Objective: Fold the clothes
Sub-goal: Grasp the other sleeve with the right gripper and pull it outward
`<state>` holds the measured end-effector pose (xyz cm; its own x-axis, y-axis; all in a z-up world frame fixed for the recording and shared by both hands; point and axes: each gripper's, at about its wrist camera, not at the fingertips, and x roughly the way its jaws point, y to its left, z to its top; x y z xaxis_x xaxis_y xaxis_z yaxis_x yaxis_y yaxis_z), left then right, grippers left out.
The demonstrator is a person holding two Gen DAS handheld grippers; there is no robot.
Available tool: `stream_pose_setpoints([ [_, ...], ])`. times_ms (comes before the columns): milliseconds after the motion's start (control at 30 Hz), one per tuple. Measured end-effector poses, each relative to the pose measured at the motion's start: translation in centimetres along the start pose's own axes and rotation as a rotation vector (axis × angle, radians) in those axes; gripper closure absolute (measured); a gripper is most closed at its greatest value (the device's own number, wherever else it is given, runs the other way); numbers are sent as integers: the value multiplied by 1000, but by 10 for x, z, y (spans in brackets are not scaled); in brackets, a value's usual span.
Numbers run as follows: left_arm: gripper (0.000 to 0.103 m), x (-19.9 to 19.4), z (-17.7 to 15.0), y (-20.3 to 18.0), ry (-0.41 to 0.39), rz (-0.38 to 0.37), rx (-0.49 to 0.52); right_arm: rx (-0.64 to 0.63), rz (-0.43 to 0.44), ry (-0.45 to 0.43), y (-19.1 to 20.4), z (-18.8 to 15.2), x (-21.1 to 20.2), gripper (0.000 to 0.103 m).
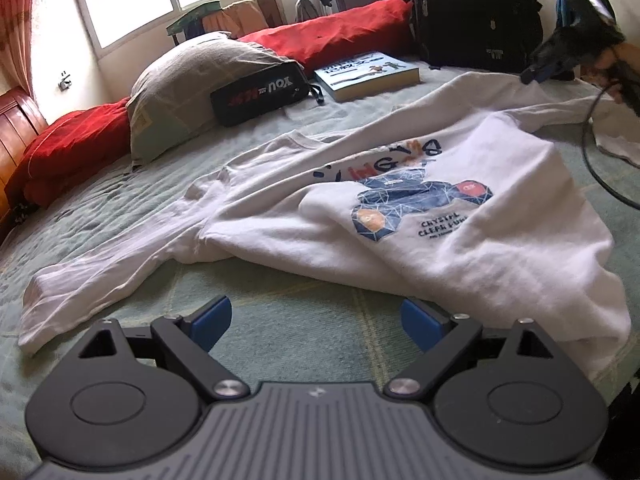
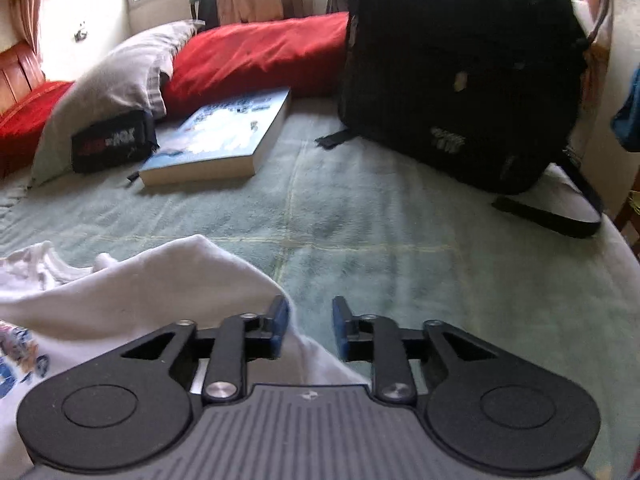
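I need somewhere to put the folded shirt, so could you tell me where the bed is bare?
Bare bedspread lies between the shirt, the book and the backpack. Another patch lies in front of the left gripper. The head end is crowded with pillows and a pouch.

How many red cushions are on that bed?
2, as far as I can tell. One long red cushion lies along the far edge; another red cushion sits by the wooden headboard. The pillow may hide their join.

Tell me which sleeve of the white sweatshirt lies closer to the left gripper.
The sleeve stretched toward the lower left, just beyond the open left gripper. The other sleeve runs off toward the black backpack.
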<state>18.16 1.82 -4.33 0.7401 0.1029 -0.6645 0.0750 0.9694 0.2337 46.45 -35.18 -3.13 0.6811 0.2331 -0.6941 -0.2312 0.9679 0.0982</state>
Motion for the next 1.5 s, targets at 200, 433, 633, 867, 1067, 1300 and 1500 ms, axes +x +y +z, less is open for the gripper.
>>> stream_pose_setpoints([
  [200, 11, -15, -3, -4, -30, -21, 2, 22, -7, 38, -6, -40, -53, 49],
  [433, 11, -24, -7, -12, -34, -37, 9, 109, -70, 106, -17, -82, -54, 43],
  [633, 11, -31, -11, -15, -35, -36, 7, 42, -215, 107, -2, -101, -34, 39],
  [867, 11, -29, -13, -16, -26, -44, 6, 43, -192, 106, -21, -117, -73, 82],
  [1067, 11, -31, -12, -22, -42, -73, 17, 1, -145, 107, -27, -123, -112, 100],
  [1300, 11, -33, -15, -21, -44, -74, 19, 153, -116, 97, -48, -141, -122, 82],
  [1500, 11, -33, -14, -20, -37, -63, 20, 482, 15, 40, -90, -178, -113, 65],
])
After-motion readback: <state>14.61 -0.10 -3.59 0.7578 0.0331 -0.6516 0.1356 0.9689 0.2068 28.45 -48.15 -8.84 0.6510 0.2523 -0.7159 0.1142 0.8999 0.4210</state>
